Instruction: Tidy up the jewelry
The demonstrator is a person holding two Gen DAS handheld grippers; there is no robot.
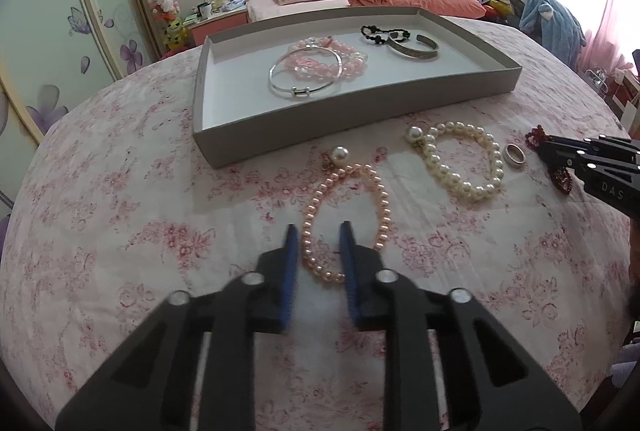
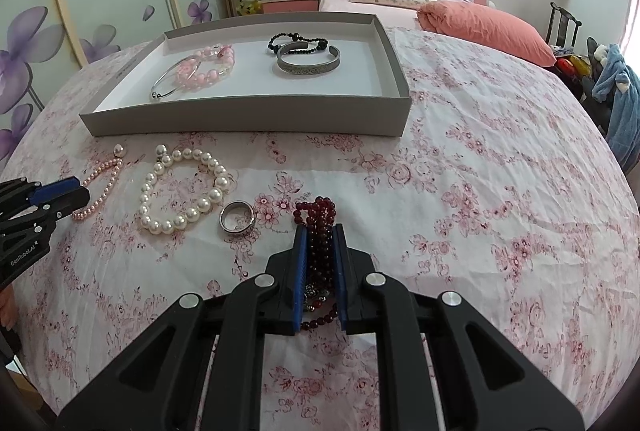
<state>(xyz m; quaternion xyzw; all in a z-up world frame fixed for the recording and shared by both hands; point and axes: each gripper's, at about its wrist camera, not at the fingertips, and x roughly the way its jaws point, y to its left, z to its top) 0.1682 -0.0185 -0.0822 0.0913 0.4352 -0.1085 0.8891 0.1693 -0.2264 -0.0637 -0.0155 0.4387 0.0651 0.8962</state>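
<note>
A: Beads question. Where's the dark red bracelet [image 2: 318, 231] versus the tray [image 2: 248, 119]?

B: Clamped in the right gripper [image 2: 320, 251], bunched lengthwise along the fingers, tray straight ahead. Left gripper [image 1: 319, 247] (nearly shut) straddles the pink pearl bracelet's [image 1: 344, 219] near strand; I can't tell if it's pinched.

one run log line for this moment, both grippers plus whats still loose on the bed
left gripper: closing around pink pearl bracelet | right gripper: shut on dark red bead bracelet | loose: white pearl bracelet, ring
</note>
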